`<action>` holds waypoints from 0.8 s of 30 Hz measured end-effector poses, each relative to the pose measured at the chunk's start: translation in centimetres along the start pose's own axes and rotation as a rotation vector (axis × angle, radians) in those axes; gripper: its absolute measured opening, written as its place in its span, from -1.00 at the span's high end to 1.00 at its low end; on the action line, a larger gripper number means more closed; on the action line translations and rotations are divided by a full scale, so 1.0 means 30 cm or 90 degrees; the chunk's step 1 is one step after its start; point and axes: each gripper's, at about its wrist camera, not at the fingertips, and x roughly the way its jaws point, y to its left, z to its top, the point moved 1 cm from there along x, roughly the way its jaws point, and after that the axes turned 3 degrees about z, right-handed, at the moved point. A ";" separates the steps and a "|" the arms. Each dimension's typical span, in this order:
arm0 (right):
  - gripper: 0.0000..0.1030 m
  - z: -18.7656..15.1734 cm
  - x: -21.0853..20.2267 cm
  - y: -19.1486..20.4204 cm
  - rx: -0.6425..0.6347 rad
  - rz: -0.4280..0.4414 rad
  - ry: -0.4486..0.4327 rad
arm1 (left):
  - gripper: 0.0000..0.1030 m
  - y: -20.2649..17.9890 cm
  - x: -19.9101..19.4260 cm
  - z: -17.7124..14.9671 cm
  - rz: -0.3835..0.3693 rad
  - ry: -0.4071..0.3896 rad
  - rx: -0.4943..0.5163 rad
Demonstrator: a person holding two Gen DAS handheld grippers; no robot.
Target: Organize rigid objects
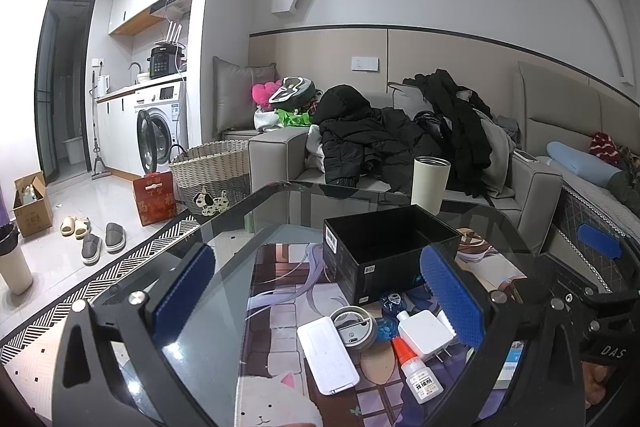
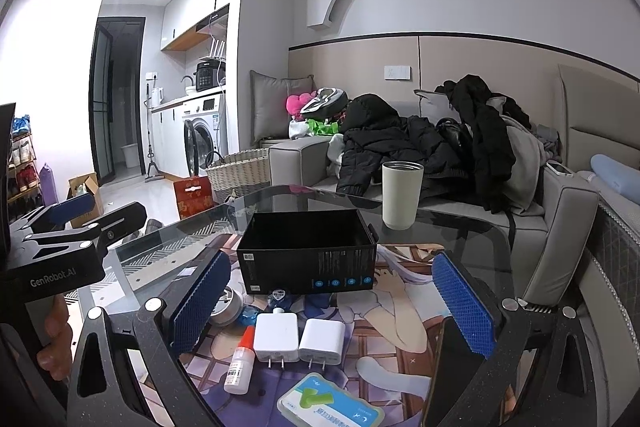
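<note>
An open, empty black box point(image 1: 384, 251) point(image 2: 308, 255) stands on the glass table over a printed mat. In front of it lie a white flat remote-like slab point(image 1: 328, 359), a round lid point(image 1: 354, 327) point(image 2: 226, 307), a small blue item point(image 1: 386, 327) point(image 2: 250, 311), two white chargers point(image 2: 276, 337) point(image 2: 322, 341), a red-capped glue bottle point(image 1: 416, 371) point(image 2: 240, 363) and a green-and-white pack point(image 2: 330, 403). A dark phone point(image 2: 444, 375) lies under the right finger. My left gripper point(image 1: 318, 295) hovers open above the slab and lid. My right gripper point(image 2: 332, 303) hangs open over the chargers. Neither holds anything.
A cream tumbler point(image 1: 430, 183) point(image 2: 401, 195) stands behind the box near the table's far edge. Beyond is a grey sofa point(image 2: 440, 211) piled with dark coats. A woven basket point(image 1: 212, 171) and a red box point(image 1: 154, 197) sit on the floor at left.
</note>
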 end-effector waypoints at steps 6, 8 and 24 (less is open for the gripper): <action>-0.99 -0.004 0.001 0.007 0.001 -0.001 0.001 | -1.00 0.004 0.007 -0.002 0.004 -0.001 -0.006; -0.99 -0.009 0.002 0.016 0.000 0.000 0.002 | -1.00 0.003 0.007 -0.002 0.002 -0.005 -0.005; -0.99 -0.018 0.010 0.029 -0.003 0.005 0.004 | -1.00 0.002 0.029 -0.003 -0.037 0.035 0.001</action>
